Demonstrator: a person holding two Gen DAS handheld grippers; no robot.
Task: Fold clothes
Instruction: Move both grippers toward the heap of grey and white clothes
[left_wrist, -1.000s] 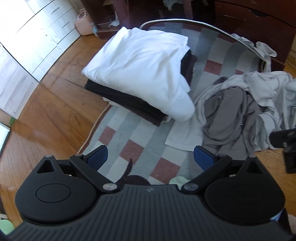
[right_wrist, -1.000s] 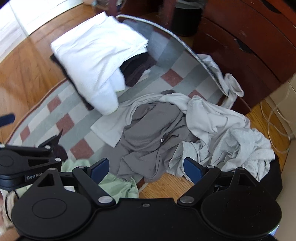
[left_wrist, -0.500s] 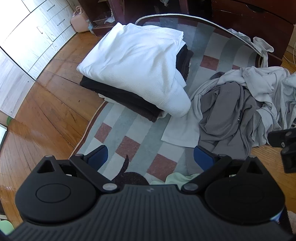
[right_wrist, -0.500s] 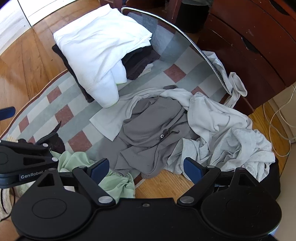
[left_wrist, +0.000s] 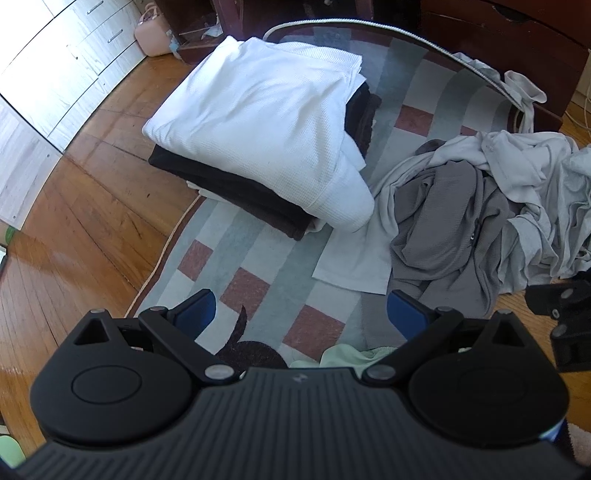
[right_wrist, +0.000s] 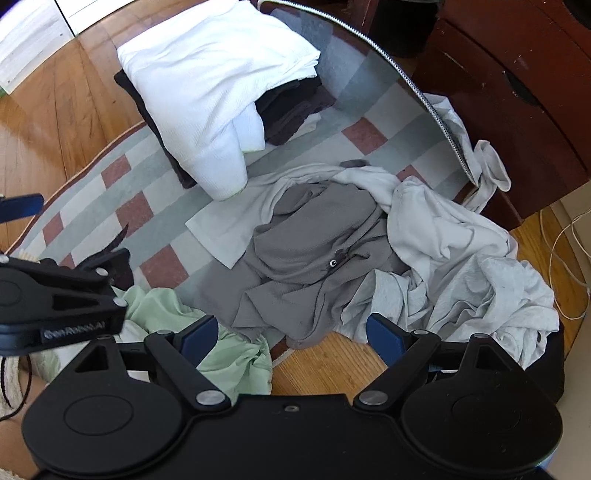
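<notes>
1. The left tongs (left_wrist: 301, 314) and right tongs (right_wrist: 291, 332) both stand spread wide and grasp nothing, above the checked rug (left_wrist: 266, 266).
2. The rug lies on the wooden floor (left_wrist: 74, 229); it is the landmark here.
3. A folded stack (left_wrist: 258, 122) with a white garment on top sits on the rug's far left part.
4. An unfolded heap, a grey shirt (right_wrist: 314, 251) among pale grey clothes (right_wrist: 461, 258), spreads over the rug's right edge.
5. A pale green garment (right_wrist: 229, 354) lies at the rug's near edge, under the right tongs.
</notes>
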